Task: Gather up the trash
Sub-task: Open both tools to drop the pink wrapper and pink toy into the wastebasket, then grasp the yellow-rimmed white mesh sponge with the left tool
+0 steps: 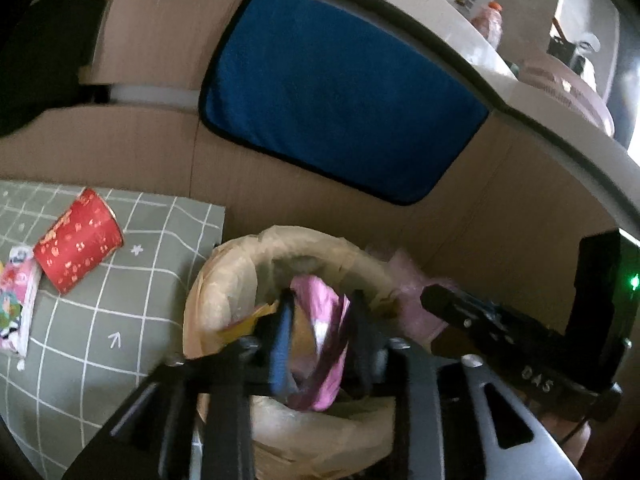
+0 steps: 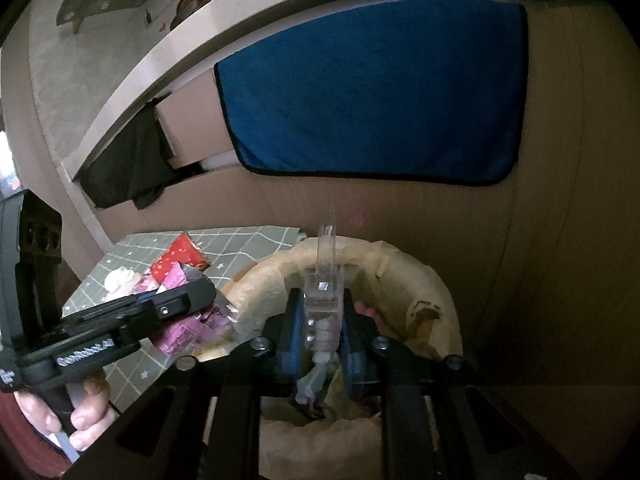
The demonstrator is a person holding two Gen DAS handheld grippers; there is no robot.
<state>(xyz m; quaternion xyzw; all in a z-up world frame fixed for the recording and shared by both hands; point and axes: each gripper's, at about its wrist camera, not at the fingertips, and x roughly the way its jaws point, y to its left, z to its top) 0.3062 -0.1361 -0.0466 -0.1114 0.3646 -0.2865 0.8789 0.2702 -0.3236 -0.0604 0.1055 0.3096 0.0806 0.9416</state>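
A trash bin lined with a beige bag [image 1: 236,280] [image 2: 436,304] stands beside a green checked mat [image 1: 120,320] [image 2: 248,240]. My left gripper [image 1: 320,320] is shut on a pink shiny wrapper [image 1: 320,344] and holds it over the bin's mouth; it also shows in the right wrist view [image 2: 208,300]. My right gripper [image 2: 322,324] is shut on a clear plastic package [image 2: 324,280] over the bin; it shows at the right of the left wrist view [image 1: 436,296]. A red paper cup [image 1: 78,240] [image 2: 180,258] lies on its side on the mat, next to a pink printed packet [image 1: 16,300].
A cardboard wall [image 1: 500,208] [image 2: 560,160] stands behind the bin with a blue cloth [image 1: 340,92] [image 2: 372,92] hung on it. A white ledge [image 1: 400,12] above carries bottles. Crumpled white paper [image 2: 120,278] lies on the mat.
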